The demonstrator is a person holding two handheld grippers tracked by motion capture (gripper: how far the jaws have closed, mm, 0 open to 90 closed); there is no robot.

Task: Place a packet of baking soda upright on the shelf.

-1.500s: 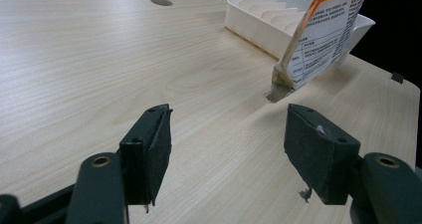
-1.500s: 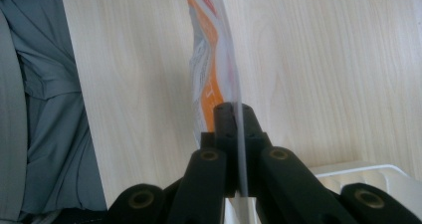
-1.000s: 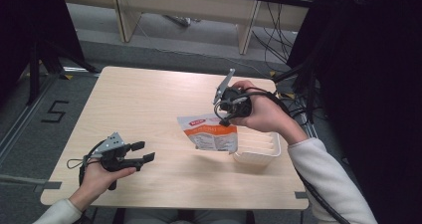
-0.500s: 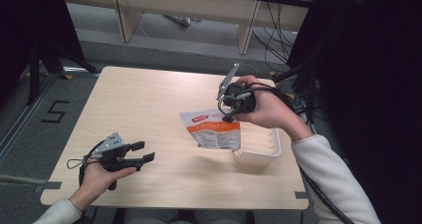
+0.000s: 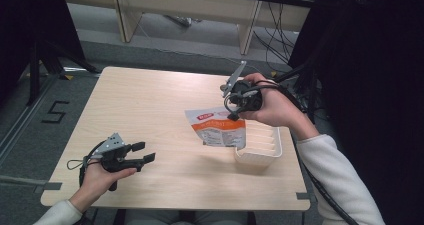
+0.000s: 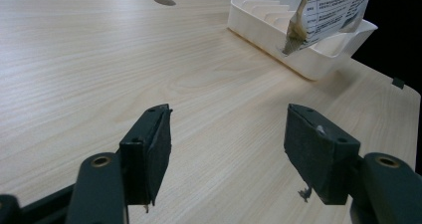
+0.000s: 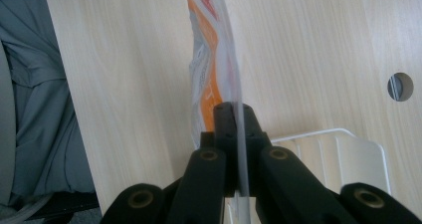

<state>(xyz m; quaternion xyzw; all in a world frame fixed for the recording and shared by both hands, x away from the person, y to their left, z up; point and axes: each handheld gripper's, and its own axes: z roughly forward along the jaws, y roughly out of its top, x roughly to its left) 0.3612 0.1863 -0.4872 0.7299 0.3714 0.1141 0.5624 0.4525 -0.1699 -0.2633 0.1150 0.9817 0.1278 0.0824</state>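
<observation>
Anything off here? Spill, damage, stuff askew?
No spill or damage shows. The pouch hangs tilted from the right gripper, whose jaws are shut on its edge, one corner over the white rack, not in a slot. The left gripper lies open near the table's front edge.

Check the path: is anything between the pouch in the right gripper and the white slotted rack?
Nothing visible. The right gripper is shut on the orange-and-white pouch, which hangs at the rack's near edge. The rack's slots look empty, though the pouch hides part of them.
</observation>
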